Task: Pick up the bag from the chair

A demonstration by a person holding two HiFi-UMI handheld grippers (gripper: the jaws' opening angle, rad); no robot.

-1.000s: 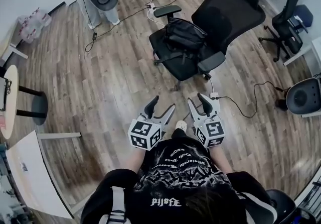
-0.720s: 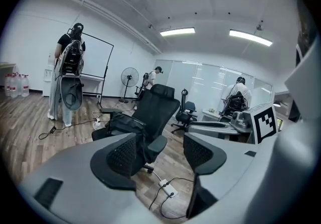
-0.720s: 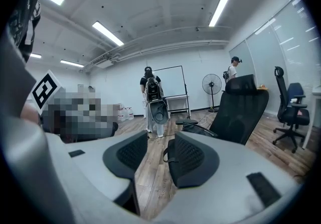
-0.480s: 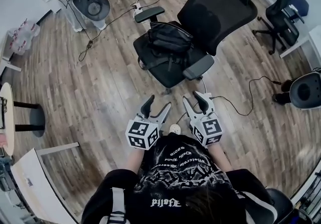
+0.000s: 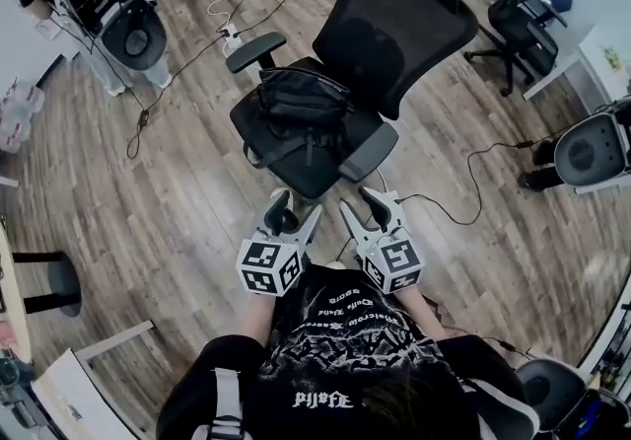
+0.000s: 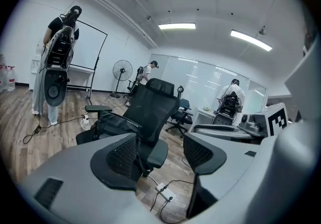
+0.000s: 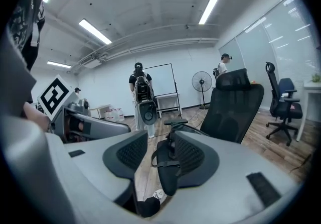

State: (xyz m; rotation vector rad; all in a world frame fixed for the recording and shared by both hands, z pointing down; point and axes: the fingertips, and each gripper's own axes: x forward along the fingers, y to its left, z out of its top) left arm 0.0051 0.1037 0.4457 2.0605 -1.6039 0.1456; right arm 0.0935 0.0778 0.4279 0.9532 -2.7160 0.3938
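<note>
A black bag [image 5: 301,98] lies on the seat of a black mesh office chair [image 5: 394,19], its straps hanging over the seat's front edge. Both grippers are held low in front of the person, just short of the seat. My left gripper [image 5: 294,211] is open and empty, as is my right gripper [image 5: 363,206]. In the left gripper view the bag [image 6: 116,123] and chair [image 6: 153,105] show past the open left gripper [image 6: 160,155]. In the right gripper view the chair back [image 7: 235,110] stands ahead, and the right gripper [image 7: 160,156] hides most of the bag.
A power strip [image 5: 233,31] and cables lie on the wood floor left of the chair; another cable [image 5: 473,157] runs to the right. A second office chair [image 5: 523,4] stands at the upper right. A person with equipment [image 5: 123,29] stands at the upper left.
The person has stepped toward the chair, so chair and bag now lie closer to both grippers. Both grippers stay open and empty.
</note>
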